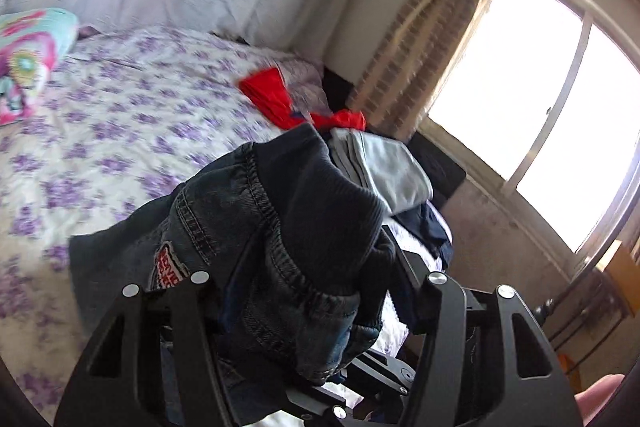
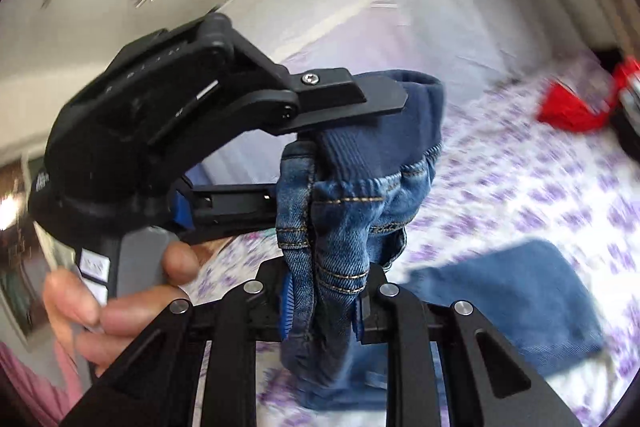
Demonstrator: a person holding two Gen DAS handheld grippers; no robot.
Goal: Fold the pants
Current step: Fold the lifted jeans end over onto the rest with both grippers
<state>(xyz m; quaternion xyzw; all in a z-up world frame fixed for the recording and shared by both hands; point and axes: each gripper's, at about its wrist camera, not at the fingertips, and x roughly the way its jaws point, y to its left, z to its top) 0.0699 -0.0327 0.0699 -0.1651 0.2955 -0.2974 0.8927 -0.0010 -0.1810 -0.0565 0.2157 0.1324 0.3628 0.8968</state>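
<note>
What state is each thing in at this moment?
jeans: lifted off the bed, waistband bunched, held by both grippers.
left gripper: shut on the waistband.
right gripper: shut on the denim.
red garment: lying crumpled on the bed.
folded clothes: stacked.

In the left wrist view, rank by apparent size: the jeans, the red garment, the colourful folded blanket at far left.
1. jeans, largest, though they sit right at the camera, held in the left gripper.
2 and 3. red garment and colourful blanket look similar; blanket is cut off, so unranked.
</note>
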